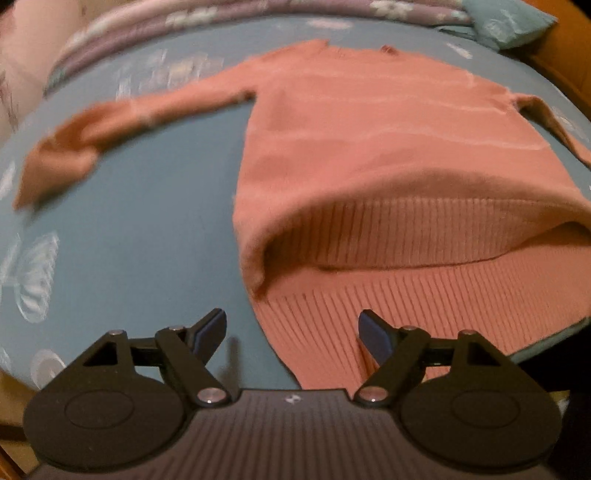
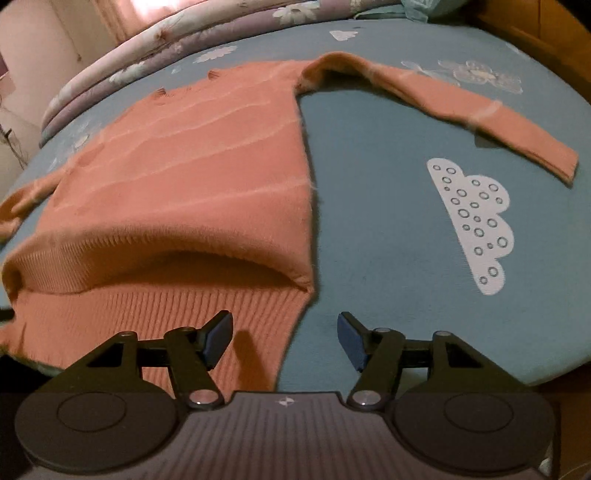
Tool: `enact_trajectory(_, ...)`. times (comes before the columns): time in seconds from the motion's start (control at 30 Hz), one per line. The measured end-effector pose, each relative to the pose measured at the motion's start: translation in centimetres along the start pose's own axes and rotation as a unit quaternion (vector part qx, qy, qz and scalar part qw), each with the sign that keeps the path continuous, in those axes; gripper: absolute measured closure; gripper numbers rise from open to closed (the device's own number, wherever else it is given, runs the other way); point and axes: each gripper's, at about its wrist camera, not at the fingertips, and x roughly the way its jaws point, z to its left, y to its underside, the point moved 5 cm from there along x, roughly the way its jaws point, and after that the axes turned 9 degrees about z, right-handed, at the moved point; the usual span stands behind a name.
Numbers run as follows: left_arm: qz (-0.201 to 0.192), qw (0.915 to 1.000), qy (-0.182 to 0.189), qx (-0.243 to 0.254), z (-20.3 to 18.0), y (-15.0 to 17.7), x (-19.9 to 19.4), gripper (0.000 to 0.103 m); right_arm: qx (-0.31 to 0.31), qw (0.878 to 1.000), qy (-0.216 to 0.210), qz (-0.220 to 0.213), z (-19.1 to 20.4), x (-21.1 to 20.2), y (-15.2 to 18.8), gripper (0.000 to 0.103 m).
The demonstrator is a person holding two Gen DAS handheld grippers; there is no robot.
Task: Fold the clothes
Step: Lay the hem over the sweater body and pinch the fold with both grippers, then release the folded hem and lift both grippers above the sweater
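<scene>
A salmon-pink knitted sweater [image 1: 354, 147] [image 2: 192, 177] lies spread flat on a blue bed sheet, its ribbed hem nearest me and gaping a little. One sleeve [image 1: 110, 122] stretches out to the left; the other sleeve [image 2: 461, 107] reaches out to the right. My left gripper [image 1: 291, 332] is open over the hem's left corner, holding nothing. My right gripper [image 2: 284, 336] is open over the hem's right corner, likewise empty. The neckline lies at the far end.
The blue bed sheet [image 2: 388, 221] carries white cloud prints [image 2: 476, 221]. A folded purple floral quilt [image 2: 177, 40] lies along the far side, with a teal pillow [image 1: 509, 26] at the far right. A wooden bed frame [image 2: 554, 44] edges the right side.
</scene>
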Motion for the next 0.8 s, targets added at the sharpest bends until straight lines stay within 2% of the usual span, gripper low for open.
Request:
enact_trajectory(0.1, 0.038, 0.9979, 0.036, -0.039, 0.1, 0.3, 1.2, 0.026, 0.004, 1.0, -0.021, 0.007, 0.2, 0.0, -0.2, 0.036)
enact_trajectory(0.17, 0.036, 0.9978, 0.037, -0.042, 0.0, 0.5, 1.4, 0.029, 0.009, 0.999, -0.032, 0.011, 0.1, -0.1, 0.1, 0.037)
enact_trajectory(0.2, 0.036, 0.998, 0.037, -0.037, -0.1, 0.5, 1.3, 0.033, 0.013, 0.999, -0.04, 0.013, 0.0, -0.3, 0.3, 0.039)
enact_trajectory(0.3, 0.025, 0.9988, 0.039, -0.017, -0.5, 0.6, 1.1, 0.049, 0.022, 0.997, -0.07, 0.017, 0.2, -0.8, 1.3, 0.051)
enact_trajectory(0.33, 0.021, 0.999, 0.038, -0.012, -0.5, 0.5, 1.0, 0.052, 0.022, 0.997, -0.074, 0.016, 0.4, -0.9, 1.6, 0.06)
enact_trajectory(0.37, 0.017, 0.9992, 0.036, -0.007, -0.5, 0.5, 0.9, 0.066, 0.022, 0.997, -0.071, 0.015, 0.6, -0.8, 1.5, 0.078)
enact_trajectory(0.4, 0.014, 0.9993, 0.034, -0.001, -0.6, 0.5, 0.8, 0.077, 0.023, 0.997, -0.071, 0.017, 0.6, -0.6, 1.5, 0.085)
enact_trajectory(0.47, 0.011, 0.9993, 0.035, 0.008, -0.5, 0.4, 0.5, 0.087, 0.017, 0.997, -0.072, 0.017, 0.8, -0.5, 1.5, 0.093)
enact_trajectory(0.57, 0.005, 0.9993, 0.026, 0.026, -0.5, 0.3, -0.1, 0.099, -0.02, 0.999, -0.042, 0.024, 1.2, -1.3, 1.6, 0.094)
enact_trajectory(0.6, 0.003, 0.9993, 0.012, 0.035, -0.5, 0.4, -0.5, 0.103, -0.032, 0.999, -0.031, 0.026, 1.4, -1.6, 1.7, 0.094)
enact_trajectory(0.63, 0.001, 0.9989, -0.008, 0.046, -0.2, 0.4, -0.5, 0.103, -0.045, 0.998, -0.021, 0.029, 1.5, -1.9, 1.7, 0.094)
enact_trajectory(0.8, 0.014, 0.9996, -0.015, 0.018, 2.4, 1.7, -0.9, 0.103, -0.065, 0.997, 0.006, 0.049, 1.2, -2.5, 2.2, 0.094)
